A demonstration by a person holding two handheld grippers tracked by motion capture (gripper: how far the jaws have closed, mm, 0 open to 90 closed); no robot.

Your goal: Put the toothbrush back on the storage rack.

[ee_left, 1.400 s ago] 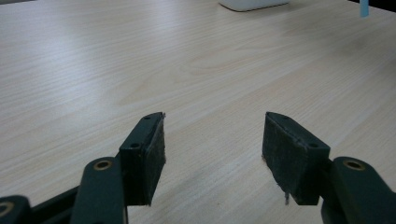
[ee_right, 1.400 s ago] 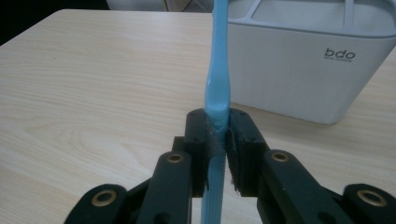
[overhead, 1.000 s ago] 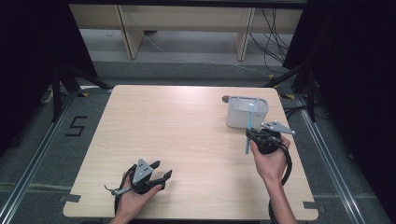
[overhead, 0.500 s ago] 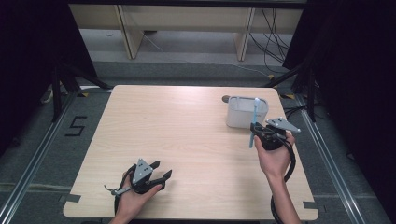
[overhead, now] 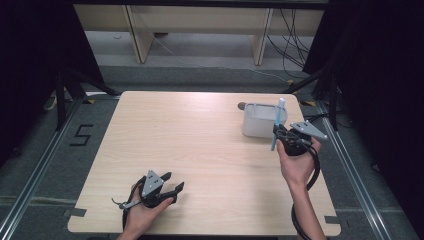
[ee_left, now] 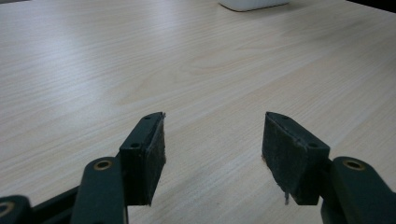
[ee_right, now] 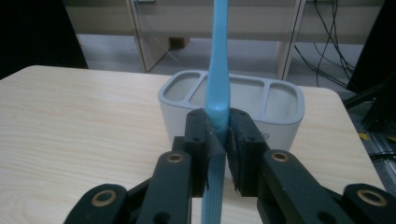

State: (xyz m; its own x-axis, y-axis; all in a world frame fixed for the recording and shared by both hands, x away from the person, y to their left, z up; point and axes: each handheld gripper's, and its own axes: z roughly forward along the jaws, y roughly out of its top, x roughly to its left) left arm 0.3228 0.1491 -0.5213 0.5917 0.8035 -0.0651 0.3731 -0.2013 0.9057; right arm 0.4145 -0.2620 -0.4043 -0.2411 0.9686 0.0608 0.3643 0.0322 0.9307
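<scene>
A light blue toothbrush (ee_right: pixel 218 84) stands upright between the jaws of my right gripper (ee_right: pixel 218 135), which is shut on its handle. In the high view that gripper (overhead: pixel 280 134) hovers just in front of a white holder (overhead: pixel 259 121) with three compartments at the table's far right; the toothbrush (overhead: pixel 276 124) rises past the holder's near wall. The holder (ee_right: pixel 275 116) stands close behind the jaws in the right gripper view. My left gripper (overhead: pixel 172 182) rests near the table's front left, open, with bare wood between its pads (ee_left: pixel 149 154).
The light wooden table (overhead: pixel 200 145) spreads between the two hands. A small dark object (overhead: pixel 241 105) lies just behind the holder. Dark curtains, metal rails and cables surround the table; the right table edge is close to the right hand.
The right gripper with the toothbrush has shifted slightly right and toward the holder. The left gripper has stayed put.
</scene>
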